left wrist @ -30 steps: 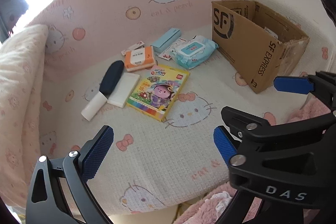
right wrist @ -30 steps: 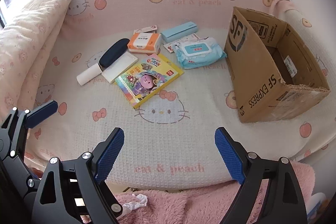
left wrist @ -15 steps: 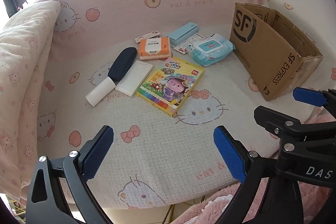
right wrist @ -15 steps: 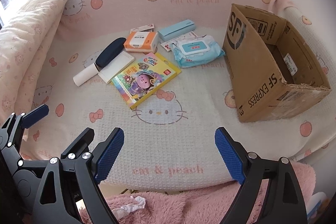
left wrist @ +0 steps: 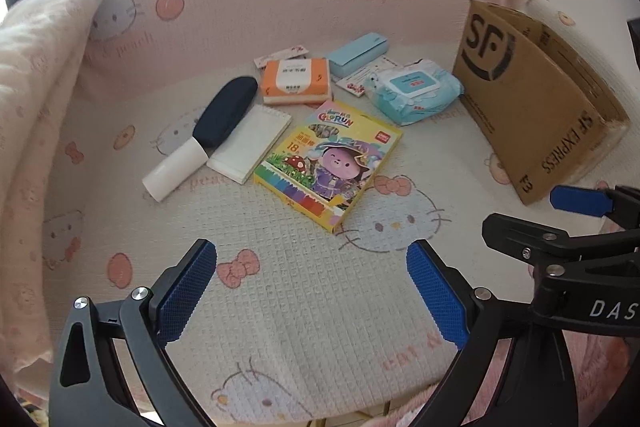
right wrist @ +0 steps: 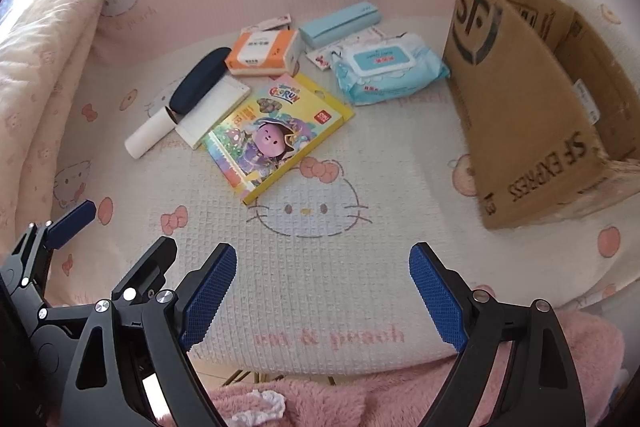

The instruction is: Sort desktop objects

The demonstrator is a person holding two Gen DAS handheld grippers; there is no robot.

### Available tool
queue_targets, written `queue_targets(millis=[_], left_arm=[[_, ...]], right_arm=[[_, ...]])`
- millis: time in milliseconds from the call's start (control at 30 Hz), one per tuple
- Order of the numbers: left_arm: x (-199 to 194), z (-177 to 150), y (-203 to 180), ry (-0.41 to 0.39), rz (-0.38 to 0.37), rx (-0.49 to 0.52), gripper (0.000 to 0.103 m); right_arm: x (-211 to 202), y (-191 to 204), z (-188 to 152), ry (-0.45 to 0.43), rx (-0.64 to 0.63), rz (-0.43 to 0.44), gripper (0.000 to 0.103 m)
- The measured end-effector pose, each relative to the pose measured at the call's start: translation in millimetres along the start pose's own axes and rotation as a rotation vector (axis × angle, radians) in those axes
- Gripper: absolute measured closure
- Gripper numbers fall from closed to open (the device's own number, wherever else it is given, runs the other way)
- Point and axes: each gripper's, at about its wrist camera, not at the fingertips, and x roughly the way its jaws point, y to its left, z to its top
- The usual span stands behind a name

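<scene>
- Both views closer on the pile than a second ago; objects larger in frame and nearer centre, nothing touched. Reads as an approach, sorting not begun.
- Left gripper (left wrist: 311, 287) low in the left wrist view, jaws wide, nothing between them. Right gripper (right wrist: 322, 297) likewise low in its view, jaws wide and empty. Both well short of the pile.
- Pile at upper centre of both views on the patterned blanket (left wrist: 304, 311): crayon box (left wrist: 328, 163) nearest, notepad (left wrist: 250, 147) touching its left edge, dark case (left wrist: 226, 115) lying partly on the notepad, white tube (left wrist: 174, 171) at the case's lower end.
- Behind those: orange tissue pack (left wrist: 295, 81), light blue box (left wrist: 358, 53), wet wipes pack (left wrist: 414, 89), small cards (left wrist: 362, 81) tucked between the last two.
- Cardboard box (right wrist: 532, 95) at right of frame, open side up, just beside the wipes. Interior partly visible in the right wrist view: only a label on the wall, none of the objects seen inside.
- Likely first pick: crayon box, nearest and clear on its near edge.
</scene>
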Motion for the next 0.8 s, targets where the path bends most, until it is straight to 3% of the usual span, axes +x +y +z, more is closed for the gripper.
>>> queue_targets(millis=[433, 800], left_arm=[[80.5, 16.8, 24.3, 0.079, -0.032, -0.143, 0.005], [123.4, 14.9, 38.2, 0.099, -0.169, -0.305, 0.005]], right_arm=[[82.5, -10.8, 38.4, 0.101, 0.051, 0.130, 0.015], [135.6, -34.2, 44.9, 0.079, 0.238, 0.324, 0.015]])
